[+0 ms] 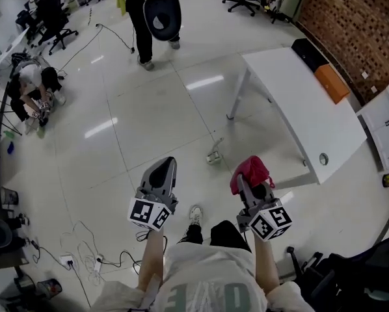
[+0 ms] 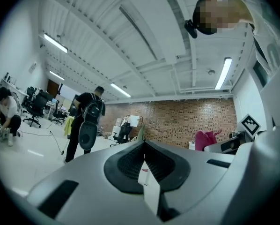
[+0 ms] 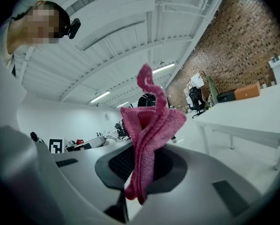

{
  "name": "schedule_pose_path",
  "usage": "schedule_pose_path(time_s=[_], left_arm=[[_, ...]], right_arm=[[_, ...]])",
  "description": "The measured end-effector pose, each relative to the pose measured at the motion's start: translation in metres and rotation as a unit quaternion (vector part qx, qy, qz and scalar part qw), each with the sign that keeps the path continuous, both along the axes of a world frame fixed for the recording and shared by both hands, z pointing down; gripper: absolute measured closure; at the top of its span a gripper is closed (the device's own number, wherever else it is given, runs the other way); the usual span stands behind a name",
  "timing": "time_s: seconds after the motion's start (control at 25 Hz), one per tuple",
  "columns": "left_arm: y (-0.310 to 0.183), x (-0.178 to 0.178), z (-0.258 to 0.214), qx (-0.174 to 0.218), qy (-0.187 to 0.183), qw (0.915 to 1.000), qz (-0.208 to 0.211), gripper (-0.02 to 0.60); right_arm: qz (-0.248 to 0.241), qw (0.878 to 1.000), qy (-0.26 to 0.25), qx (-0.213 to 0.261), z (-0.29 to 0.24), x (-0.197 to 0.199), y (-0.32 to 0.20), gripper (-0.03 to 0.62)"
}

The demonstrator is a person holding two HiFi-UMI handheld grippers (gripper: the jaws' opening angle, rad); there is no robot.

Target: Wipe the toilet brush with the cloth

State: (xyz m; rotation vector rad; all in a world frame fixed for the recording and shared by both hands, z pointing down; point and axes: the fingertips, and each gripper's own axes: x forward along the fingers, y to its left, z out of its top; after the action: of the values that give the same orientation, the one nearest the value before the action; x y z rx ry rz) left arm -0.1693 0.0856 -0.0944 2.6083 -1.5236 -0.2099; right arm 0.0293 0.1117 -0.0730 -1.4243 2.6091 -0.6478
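- Progress: as I judge it, wiping has not begun. The cloth (image 1: pixel 250 169) is in hand, but nothing is touching the brush and both grippers are held up in front of me over open floor (image 1: pixel 149 122).
- Right gripper (image 1: pixel 254 188): its jaws are clamped on the pink cloth. In the right gripper view the fabric is pinched between the pads, bunching up above them with a short tail hanging below.
- Left gripper (image 1: pixel 164 168): its jaws are fully closed and hold nothing. The left gripper view shows the pads met, with only a small white tab at the seam.
- The brush: the one candidate I can see is a small pale object (image 1: pixel 213 153) on the floor. It is too small for me to be sure it is the toilet brush.
- Position: in the head view that object sits between the two grippers and beyond their tips, at about 2 o'clock from the left gripper and 10 o'clock from the right. It is apart from both grippers and from the cloth.
- What is left: picking up or steadying the brush, most likely with the empty left gripper, then bringing the cloth to it and wiping.
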Motion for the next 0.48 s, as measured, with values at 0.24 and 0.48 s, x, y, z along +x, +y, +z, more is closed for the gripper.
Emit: schedule_pose_path(time_s=[0.24, 0.48], left_arm=[[-0.049, 0.019, 0.008, -0.024, 0.005, 0.9997, 0.004, 0.58], [-0.083, 0.04, 0.01, -0.026, 0.0, 0.9996, 0.009, 0.58]], right_arm=[[0.015, 1.0, -0.005, -0.011, 0.005, 0.019, -0.059, 0.563], [0.0, 1.0, -0.013, 0.002, -0.001, 0.031, -0.102, 0.563]])
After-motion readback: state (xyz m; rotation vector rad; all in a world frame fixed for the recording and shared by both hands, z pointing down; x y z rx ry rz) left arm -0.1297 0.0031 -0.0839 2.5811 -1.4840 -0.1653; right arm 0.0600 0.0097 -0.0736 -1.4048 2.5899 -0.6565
